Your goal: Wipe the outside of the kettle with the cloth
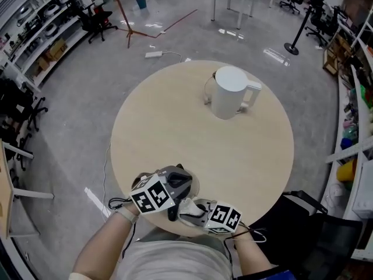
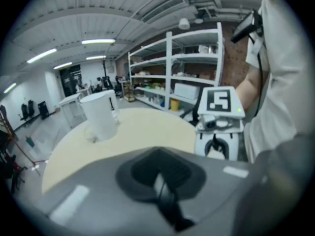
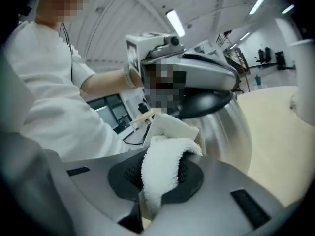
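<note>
Nearest, at the near rim of the round table (image 1: 175, 133), sit the 2 grippers, side by side and close together. On the left, the left gripper (image 1: 176, 185) points across the tabletop, and its own view shows its jaws brought together with nothing between them. Just to its right, the right gripper (image 1: 192, 209) is turned toward the left gripper. Its jaws are clamped on a white terry cloth (image 3: 165, 163), which bunches up out of the dark jaw recess and folds forward. In the right gripper view the silver body of the left gripper fills the space right behind the cloth.

Farther off and to the right, the white kettle (image 1: 230, 93) stands upright on the far half of the table, lid on, handle toward the right. It is well apart from both grippers and from the cloth. A thin cord (image 1: 206, 89) loops beside its left flank.
</note>
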